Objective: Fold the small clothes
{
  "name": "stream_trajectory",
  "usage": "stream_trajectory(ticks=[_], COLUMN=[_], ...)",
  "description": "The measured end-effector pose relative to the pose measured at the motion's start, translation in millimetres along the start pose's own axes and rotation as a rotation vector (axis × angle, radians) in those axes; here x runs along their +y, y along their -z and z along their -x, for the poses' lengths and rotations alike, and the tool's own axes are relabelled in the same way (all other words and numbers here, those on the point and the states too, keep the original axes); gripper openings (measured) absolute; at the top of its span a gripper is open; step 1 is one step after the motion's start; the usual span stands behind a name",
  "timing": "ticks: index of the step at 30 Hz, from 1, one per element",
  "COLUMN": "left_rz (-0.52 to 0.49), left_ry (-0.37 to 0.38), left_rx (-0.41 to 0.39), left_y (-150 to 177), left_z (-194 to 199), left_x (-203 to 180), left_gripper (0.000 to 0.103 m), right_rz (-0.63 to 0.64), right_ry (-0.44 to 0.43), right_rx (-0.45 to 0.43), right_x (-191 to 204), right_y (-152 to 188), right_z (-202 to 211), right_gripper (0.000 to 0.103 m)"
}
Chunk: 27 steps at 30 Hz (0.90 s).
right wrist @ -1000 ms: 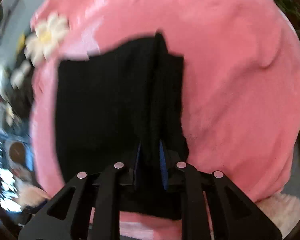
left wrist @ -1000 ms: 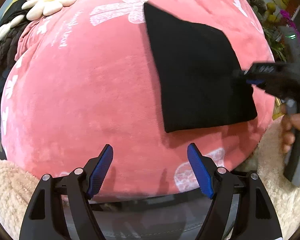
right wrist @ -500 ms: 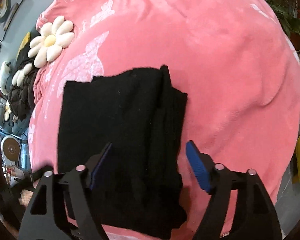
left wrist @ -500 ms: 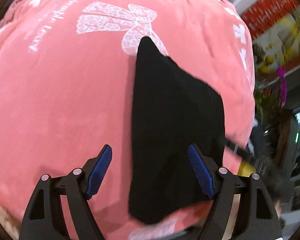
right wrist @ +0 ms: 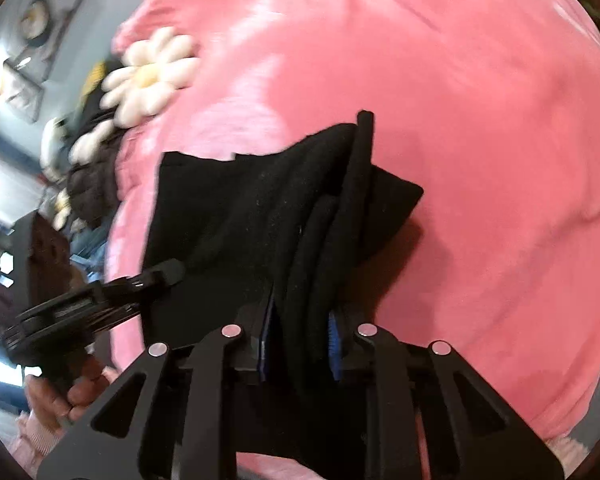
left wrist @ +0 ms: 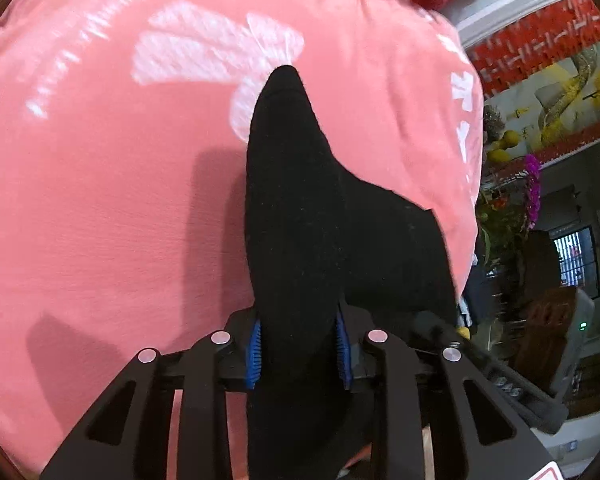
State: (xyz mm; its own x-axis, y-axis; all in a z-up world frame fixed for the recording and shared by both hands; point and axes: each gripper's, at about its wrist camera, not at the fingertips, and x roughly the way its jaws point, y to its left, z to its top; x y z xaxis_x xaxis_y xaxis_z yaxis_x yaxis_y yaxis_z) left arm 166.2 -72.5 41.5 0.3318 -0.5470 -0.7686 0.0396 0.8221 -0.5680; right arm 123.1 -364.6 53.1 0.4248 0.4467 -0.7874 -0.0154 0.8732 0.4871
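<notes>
Pinching now on both sides — the left tongs [left wrist: 299, 354] are closing on the near edge of the black garment [left wrist: 300, 220], cloth bunched between the blue pads [left wrist: 255, 354], and the right tongs [right wrist: 302, 344] are closing on a thick stack of its folded layers. The garment lies on the pink blanket [left wrist: 100, 200], partly folded, its near end at both tongs and running straight away from each. In the left wrist view its long axis points up-frame to a narrow tip; in the right wrist view the rolled fold edge does the same. Both hands sit equally near — the left tongs show at the garment's left edge in the right wrist view. Next move looks like carrying the near edge toward the far end.
</notes>
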Motion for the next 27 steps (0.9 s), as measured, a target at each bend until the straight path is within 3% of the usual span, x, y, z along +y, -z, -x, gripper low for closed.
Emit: stream_trajectory(ticks=[3, 5, 7, 8, 11, 13, 18, 19, 22, 27], left_rz=[0.008, -0.047, -0.092, -0.096, -0.045, -0.052, -0.163, -0.183, -0.242, -0.223], left_ry=[-0.017, -0.15, -0.279, -0.322, -0.236, -0.219, -0.236, -0.258, -0.326, -0.313], left_rx=[-0.001, 0.013, 0.02, 0.024, -0.035, -0.066, -0.049, -0.045, -0.03, -0.044], left_y=[9.5, 23.4, 36.2, 43.0, 66.1, 83.4, 116.6, 119.7, 126.8, 126.6], left_z=[35.6, 38.5, 27.1, 24.4, 43.0, 52.6, 36.8, 30.5, 10.9, 15.7], left_x=[21.0, 34.5, 48.6, 55.7, 65.3, 59.6, 39.4, 37.6, 42.2, 50.2], left_gripper=[0.028, 0.043, 0.043, 0.042, 0.042, 0.042, 0.042, 0.042, 0.043, 0.046], right_rz=[0.024, 0.051, 0.065, 0.061, 0.066, 0.11, 0.17, 0.151, 0.08, 0.115], right_ry=[-0.027, 0.07, 0.182, 0.178, 0.163, 0.158, 0.191, 0.227, 0.225, 0.235], right_rx=[0.034, 0.079, 0.089, 0.062, -0.032, -0.053, 0.07, 0.098, 0.081, 0.016], right_x=[25.4, 30.1, 27.4, 28.6, 45.2, 59.5, 65.5, 57.2, 48.7, 71.4], right_y=[24.3, 48.9, 67.5, 76.6, 92.5, 99.7, 113.6, 113.6, 105.2, 118.9], right_z=[-9.2, -39.3, -55.1, -51.1, -18.3, -6.9, -41.1, -55.1, -58.7, -27.2], right_gripper=[0.025, 0.034, 0.037, 0.037, 0.034, 0.027, 0.01, 0.009, 0.007, 0.013])
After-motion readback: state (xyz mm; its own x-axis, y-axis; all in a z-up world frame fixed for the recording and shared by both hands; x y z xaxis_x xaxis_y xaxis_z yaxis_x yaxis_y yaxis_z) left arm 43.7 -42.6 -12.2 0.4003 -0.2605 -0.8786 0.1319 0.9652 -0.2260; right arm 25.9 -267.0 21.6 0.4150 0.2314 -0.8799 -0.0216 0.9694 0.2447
